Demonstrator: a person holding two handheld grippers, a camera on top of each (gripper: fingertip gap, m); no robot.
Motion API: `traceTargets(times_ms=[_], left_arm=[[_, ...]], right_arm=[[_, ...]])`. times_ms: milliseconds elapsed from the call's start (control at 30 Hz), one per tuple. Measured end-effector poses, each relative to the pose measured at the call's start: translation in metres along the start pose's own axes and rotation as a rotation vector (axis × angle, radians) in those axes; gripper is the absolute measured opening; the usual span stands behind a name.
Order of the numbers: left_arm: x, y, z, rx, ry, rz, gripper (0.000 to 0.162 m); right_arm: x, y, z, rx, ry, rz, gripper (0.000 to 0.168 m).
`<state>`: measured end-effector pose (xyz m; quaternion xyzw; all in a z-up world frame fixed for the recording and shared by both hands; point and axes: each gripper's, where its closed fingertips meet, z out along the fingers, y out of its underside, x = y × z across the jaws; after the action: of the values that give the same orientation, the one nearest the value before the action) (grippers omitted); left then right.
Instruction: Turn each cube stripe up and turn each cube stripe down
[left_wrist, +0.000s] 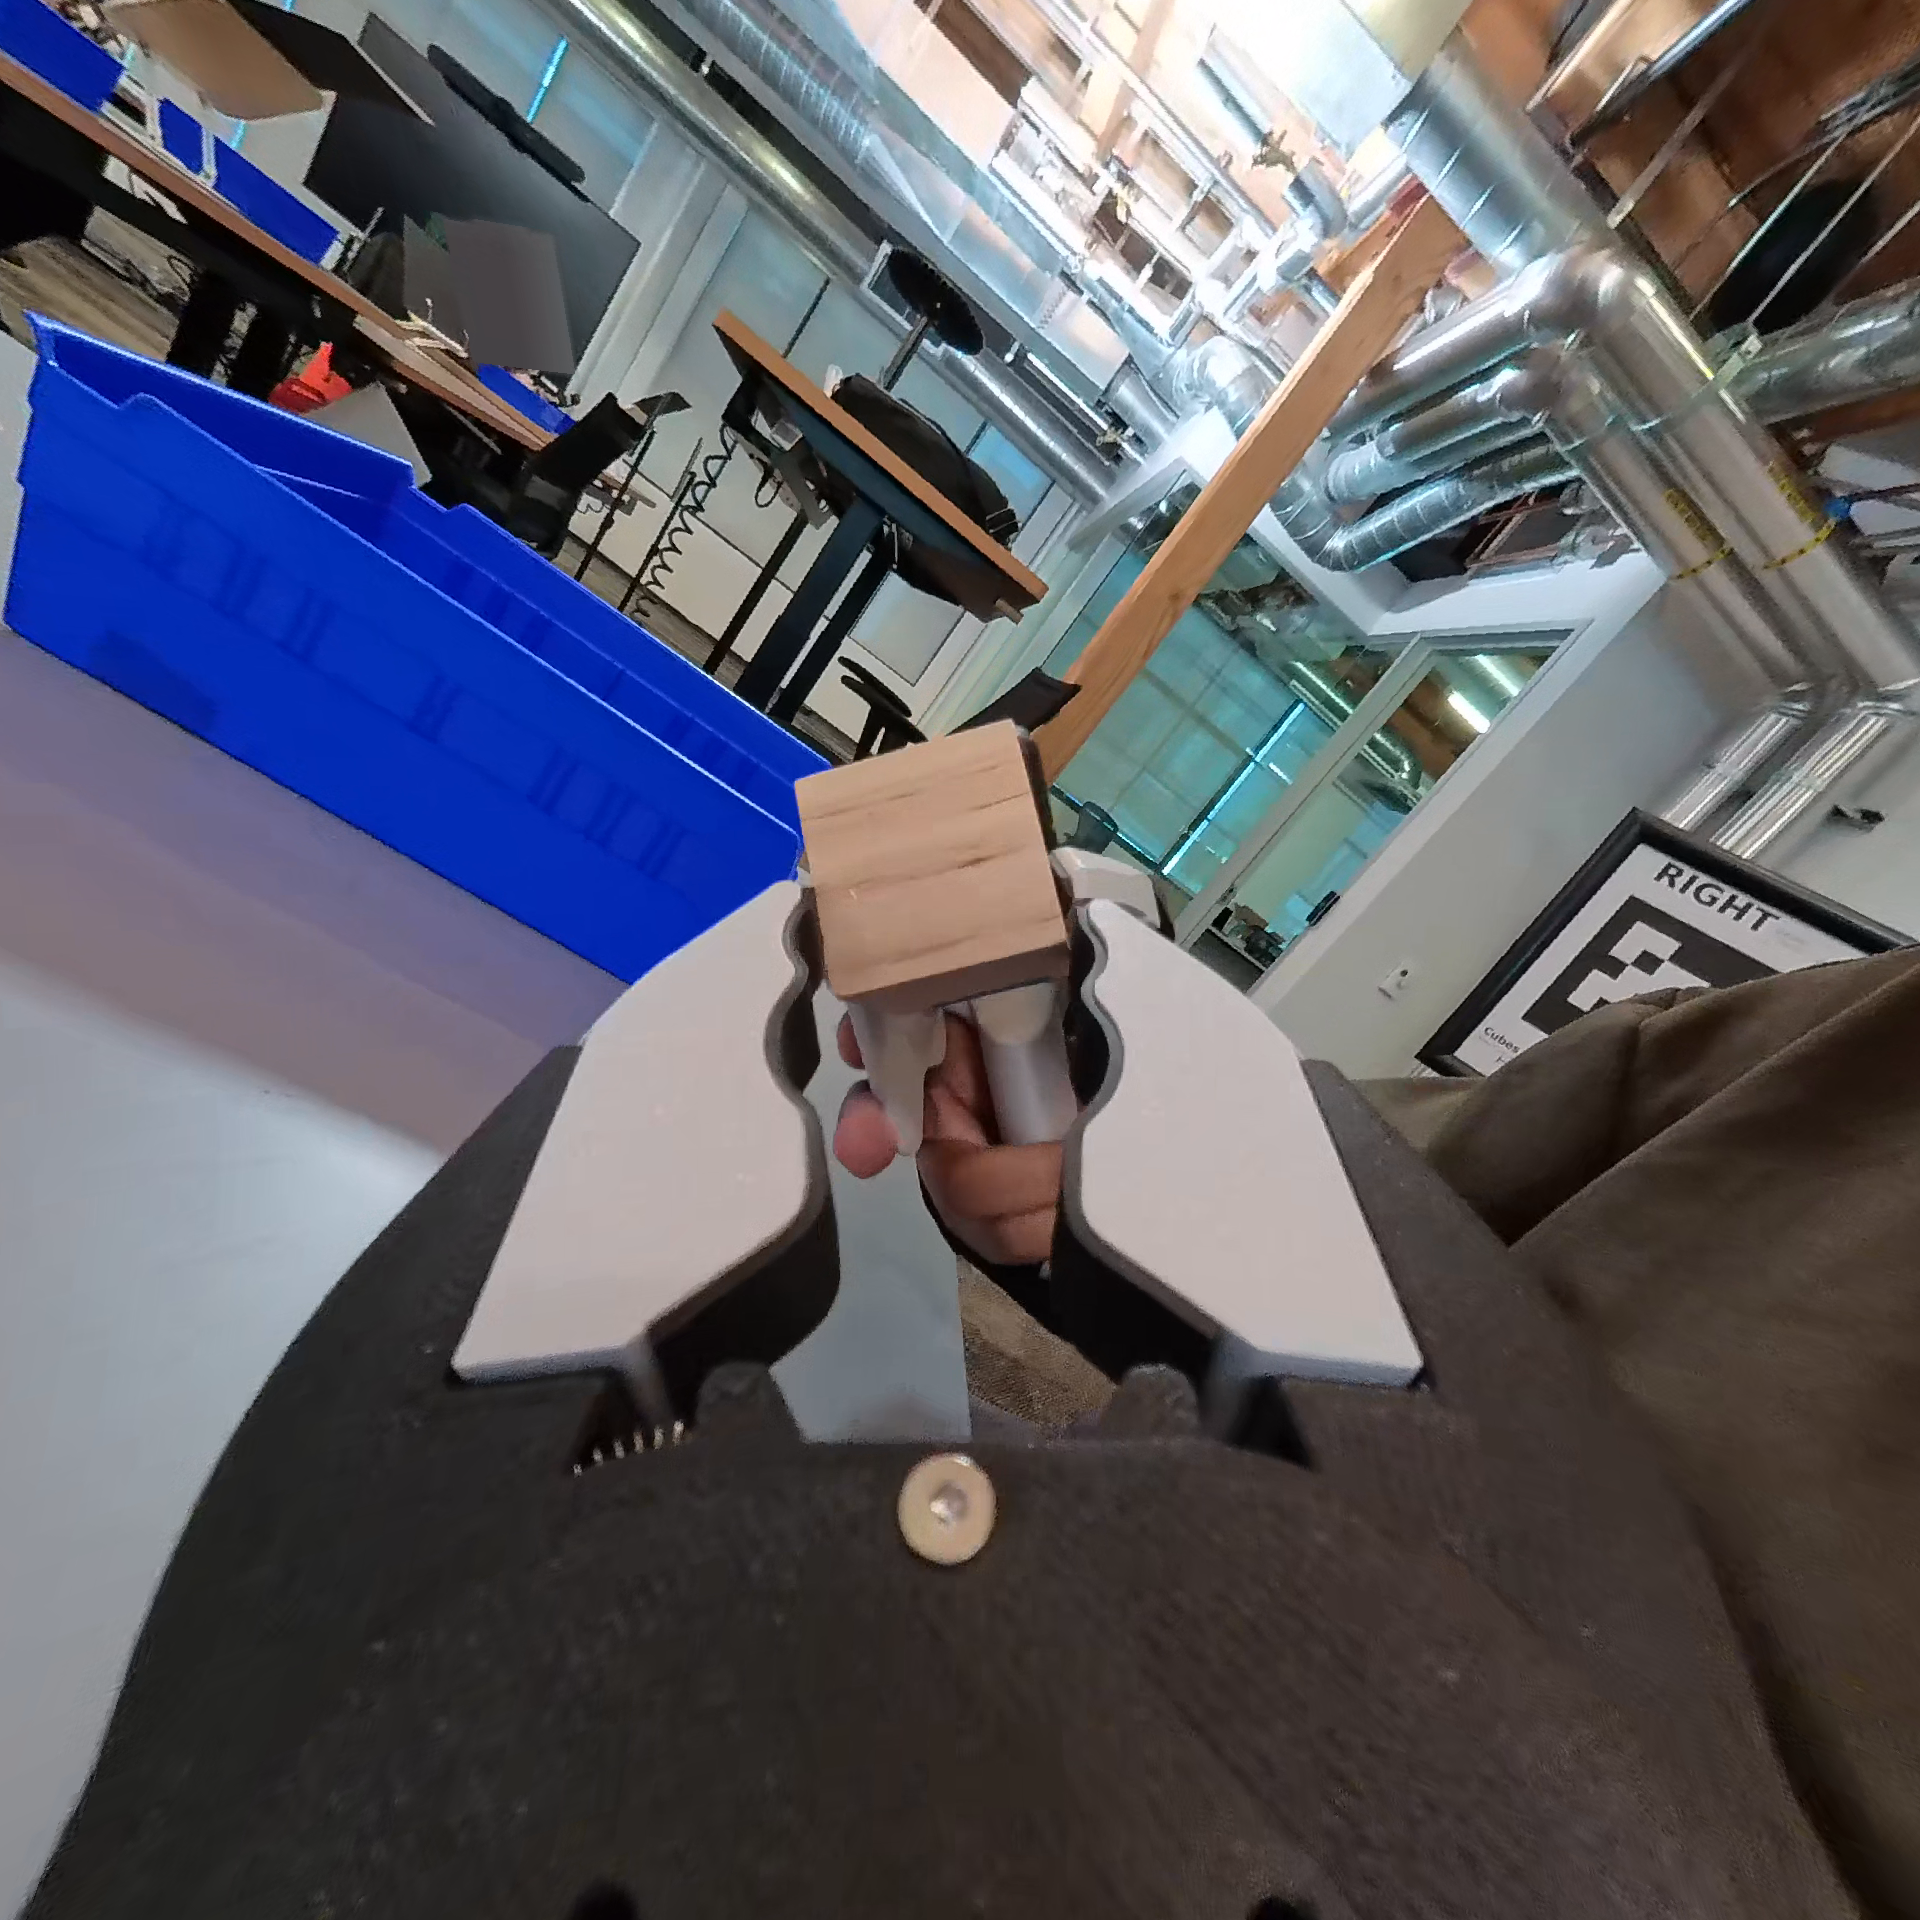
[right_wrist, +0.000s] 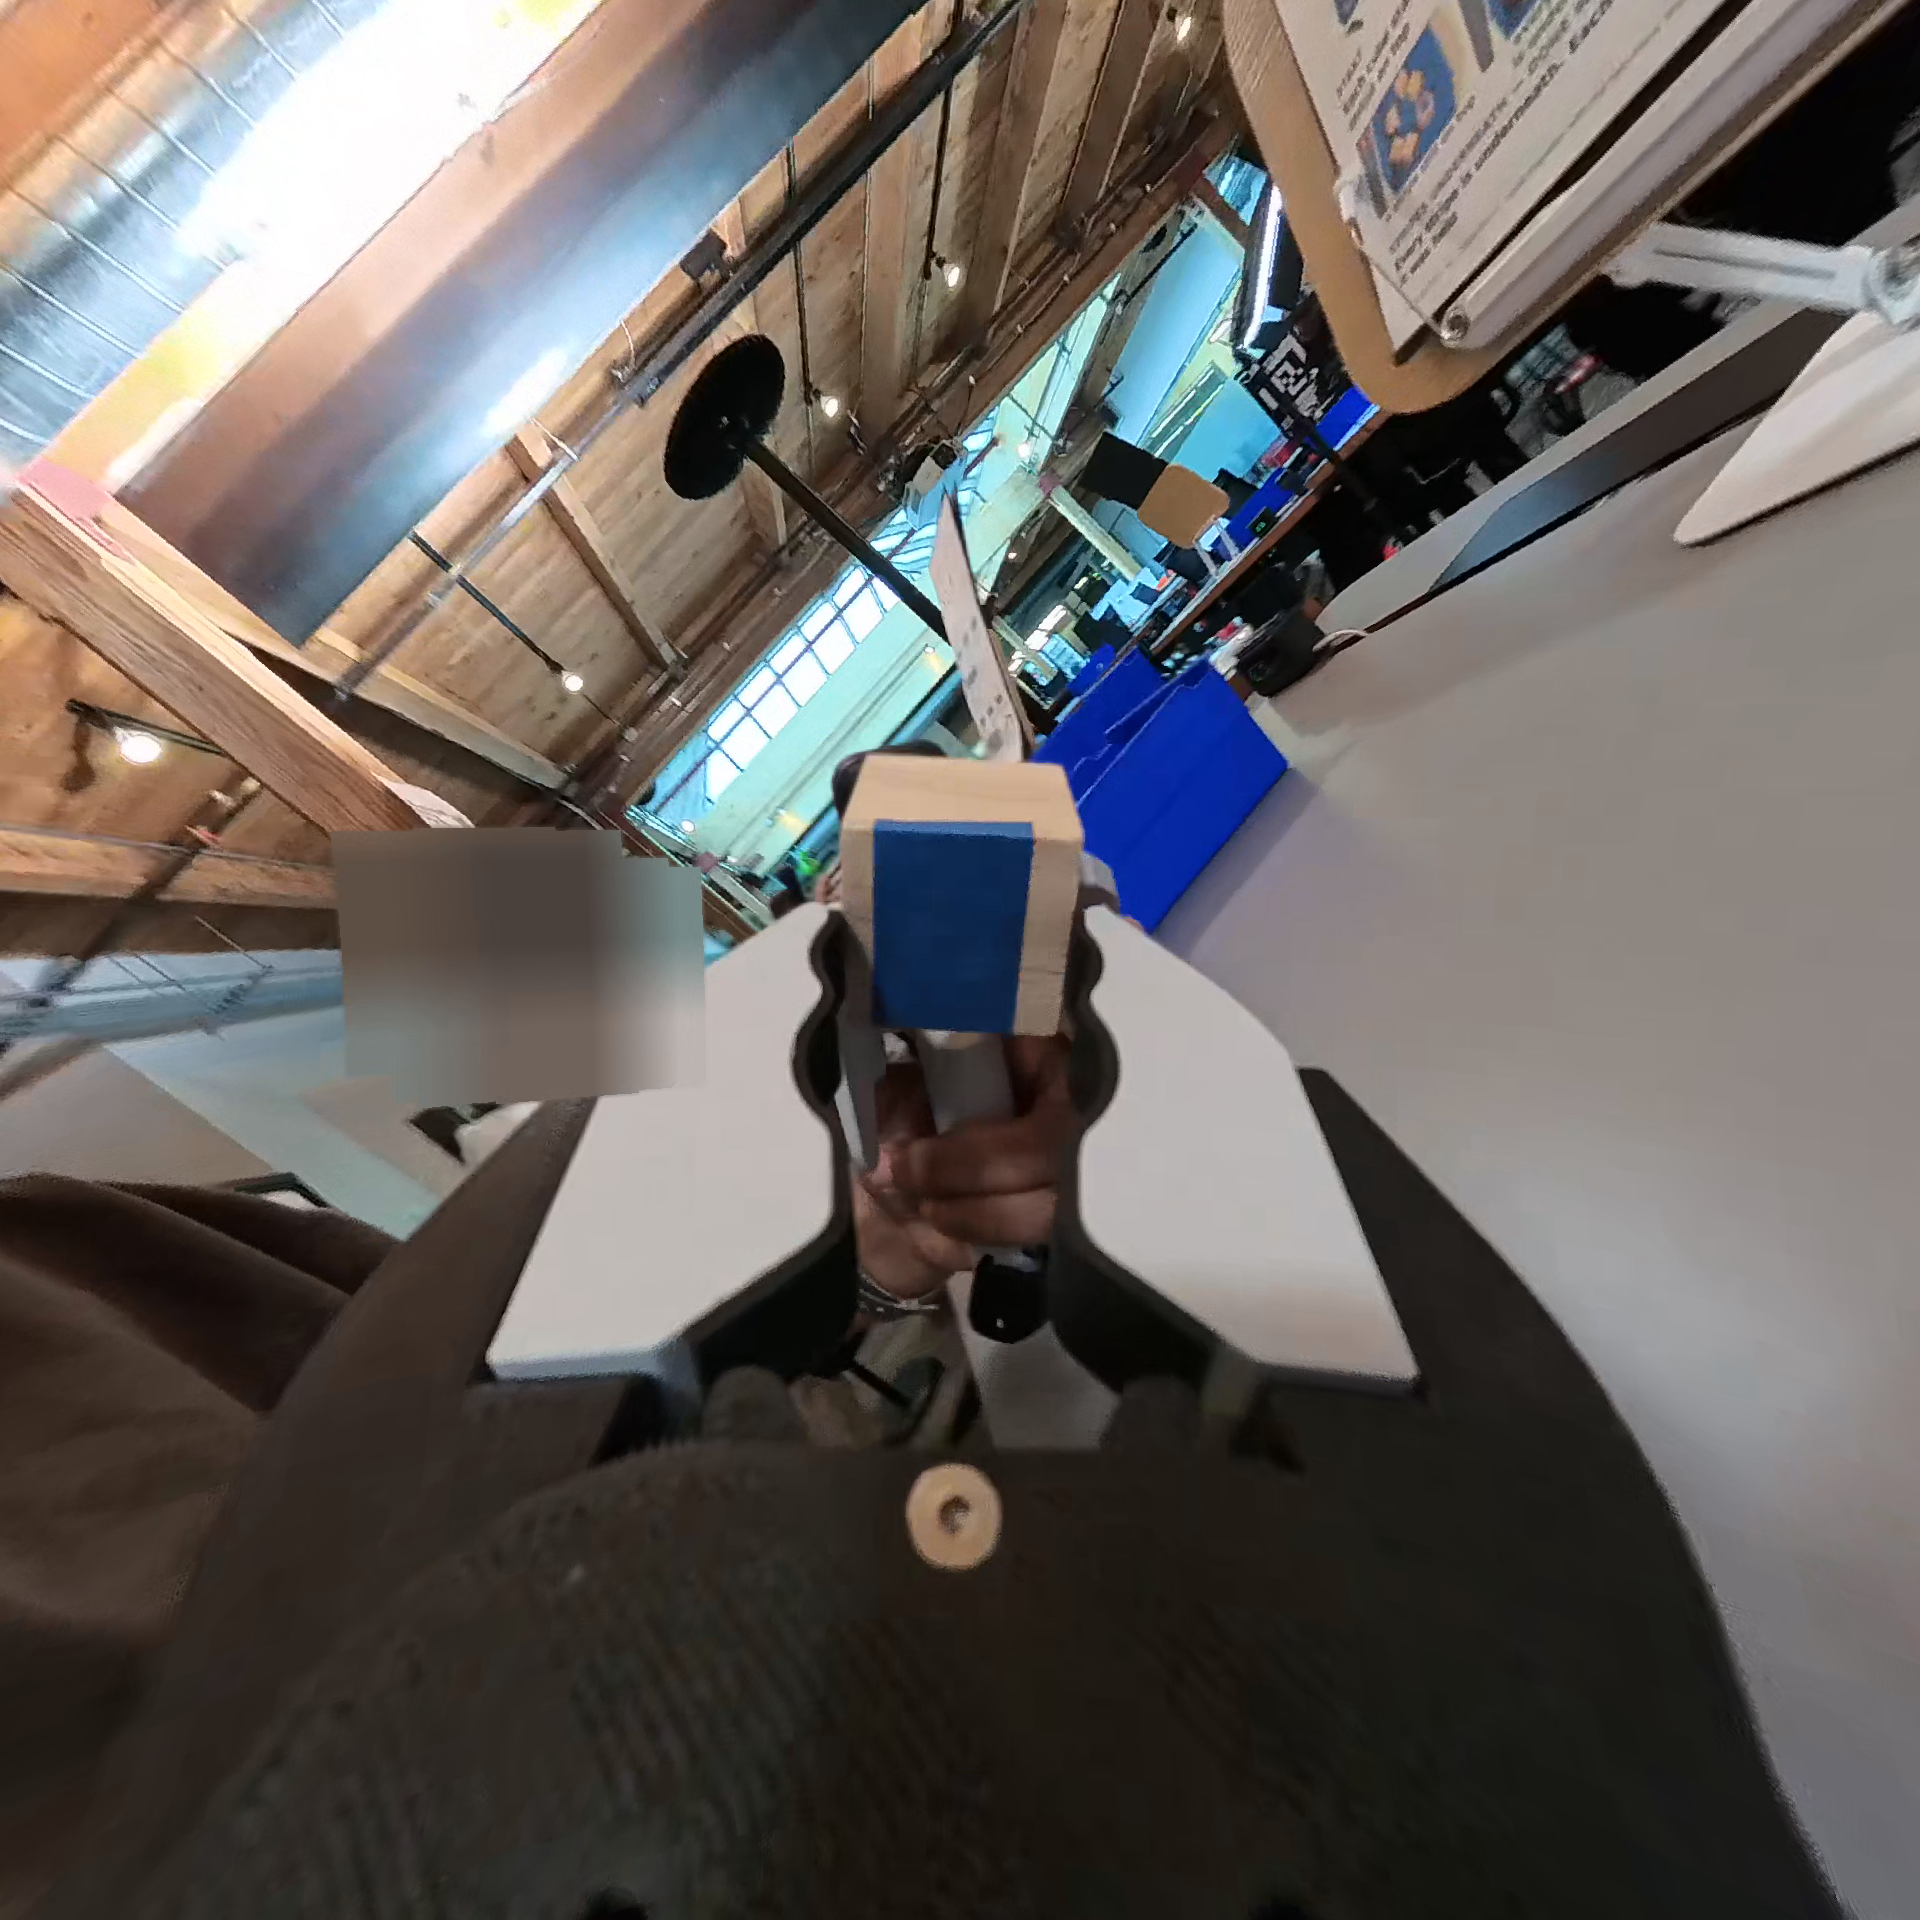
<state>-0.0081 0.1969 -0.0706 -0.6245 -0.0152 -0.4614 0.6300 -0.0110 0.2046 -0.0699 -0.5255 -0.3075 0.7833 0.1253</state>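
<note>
both grippers: black textured bodies, pale grey jaws with wavy black inner edges, one round screw (left_wrist: 945, 1507) each (brown sleeve (left_wrist: 1714, 1195) beside).

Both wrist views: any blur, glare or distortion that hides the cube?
Left wrist view: wooden cube sharp, wide-angle bending at edges, blue bin crisp. Right wrist view: cube's blue stripe clear, bright glare on ceiling upper left, a mosaic patch at left, foreground gripper body soft.

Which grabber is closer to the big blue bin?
Left. The left gripper has the blue bin close beside it; from the right gripper the bin sits farther off, beyond the cube.
</note>
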Motion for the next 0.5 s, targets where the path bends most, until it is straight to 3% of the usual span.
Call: traceTargets(times_ms=[100,167,267,300,367,433,500], left_arm=[[-0.004,-0.002,-0.003,0.016,-0.018,-0.003,0.049],[-0.007,-0.011,-0.008,0.078,-0.036,-0.023,0.057],[-0.009,-0.011,-0.013,0.104,-0.032,-0.059,0.057],[-0.011,-0.008,-0.013,0.090,-0.039,-0.060,0.057],[-0.016,-0.004,-0.012,0.068,-0.054,-0.052,0.056],[-0.016,-0.002,-0.010,0.050,-0.052,-0.050,0.055],[-0.017,0.001,-0.009,0.031,-0.055,-0.041,0.055]], right_arm=[[-0.006,-0.019,-0.004,-0.002,0.066,-0.181,0.042],[-0.022,-0.071,-0.018,0.060,0.144,-0.406,0.042],[-0.050,-0.159,-0.047,0.082,0.254,-0.778,0.041],[-0.046,-0.179,-0.054,0.004,0.316,-0.887,0.042],[-0.003,-0.196,-0.070,-0.329,0.457,-1.034,0.042],[0.059,-0.198,-0.094,-0.693,0.569,-1.045,0.042],[0.110,-0.185,-0.115,-0.980,0.577,-1.038,0.042]])
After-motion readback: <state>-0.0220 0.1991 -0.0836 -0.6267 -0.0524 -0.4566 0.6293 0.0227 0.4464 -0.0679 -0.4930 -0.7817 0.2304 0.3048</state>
